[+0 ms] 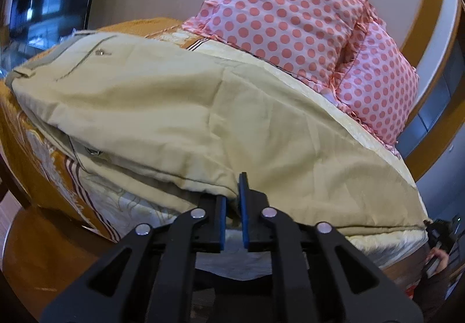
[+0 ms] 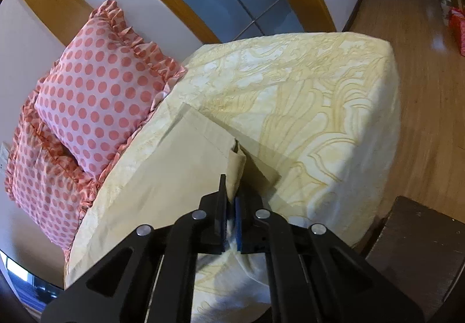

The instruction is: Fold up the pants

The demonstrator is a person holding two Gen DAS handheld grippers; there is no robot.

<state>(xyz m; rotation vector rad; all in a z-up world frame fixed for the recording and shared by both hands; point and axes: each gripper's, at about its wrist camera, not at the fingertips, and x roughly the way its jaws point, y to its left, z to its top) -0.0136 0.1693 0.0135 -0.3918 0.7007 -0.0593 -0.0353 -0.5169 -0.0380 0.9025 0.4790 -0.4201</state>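
Both the left gripper (image 1: 234,201) and right gripper (image 2: 231,198) pinched edges of the tan pants (image 1: 180,108) on the bed (image 2: 319,96).

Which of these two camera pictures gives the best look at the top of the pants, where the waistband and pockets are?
The left wrist view. There the beige pants spread across the bed, with the waistband and a pocket button at the far left. The right wrist view shows only the hem end of the pants, pinched in the right gripper.
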